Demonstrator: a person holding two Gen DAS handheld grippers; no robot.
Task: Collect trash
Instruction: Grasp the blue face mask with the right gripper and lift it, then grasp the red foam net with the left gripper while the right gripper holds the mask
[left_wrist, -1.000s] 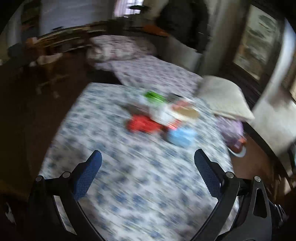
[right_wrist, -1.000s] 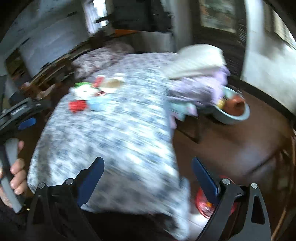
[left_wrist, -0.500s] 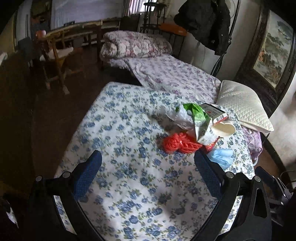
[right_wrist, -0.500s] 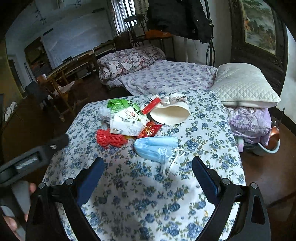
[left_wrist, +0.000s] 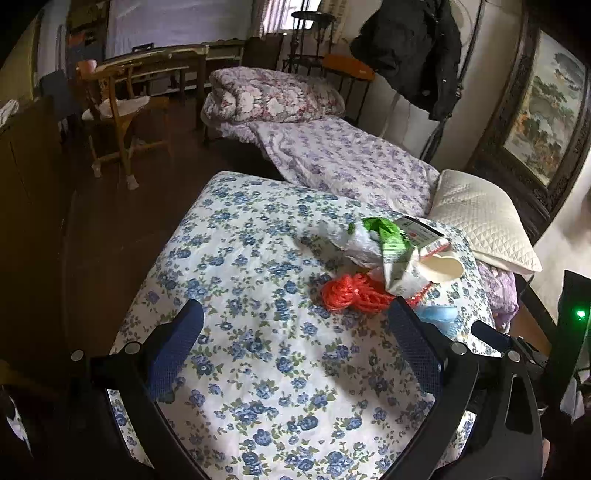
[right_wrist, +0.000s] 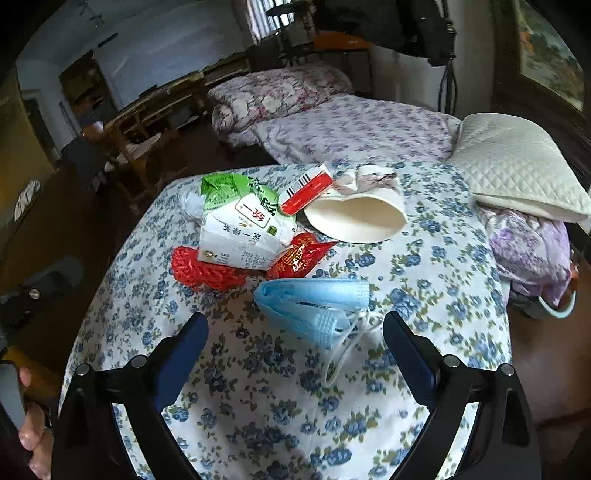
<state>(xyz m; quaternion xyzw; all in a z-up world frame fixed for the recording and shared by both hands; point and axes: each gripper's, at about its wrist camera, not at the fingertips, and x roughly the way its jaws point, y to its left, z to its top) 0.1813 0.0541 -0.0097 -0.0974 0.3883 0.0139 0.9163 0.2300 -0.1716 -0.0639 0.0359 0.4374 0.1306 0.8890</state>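
Note:
A heap of trash lies on the blue-flowered bedspread (right_wrist: 424, 280): a blue face mask (right_wrist: 314, 299) nearest, a red mesh net (right_wrist: 199, 269), a white and green carton (right_wrist: 240, 232), a red foil wrapper (right_wrist: 299, 254), a squashed white paper cup (right_wrist: 354, 218) and a red-and-white box (right_wrist: 306, 188). My right gripper (right_wrist: 295, 343) is open just short of the mask, its straps between the fingers. My left gripper (left_wrist: 295, 343) is open over bare bedspread (left_wrist: 258, 369), with the red net (left_wrist: 351, 295), carton (left_wrist: 399, 266) and a crumpled plastic bag (left_wrist: 354, 240) ahead to the right.
A quilted white pillow (right_wrist: 517, 170) lies at the far right on purple bedding (right_wrist: 354, 125). A folded floral quilt (left_wrist: 269, 96) sits at the bed's far end. A wooden chair (left_wrist: 114, 114) stands on the dark floor to the left. A basin (right_wrist: 554, 306) sits beside the bed.
Both grippers swung from blurred side views to face the trash heap and moved closer to it. The right gripper now reaches the mask. Both stayed open.

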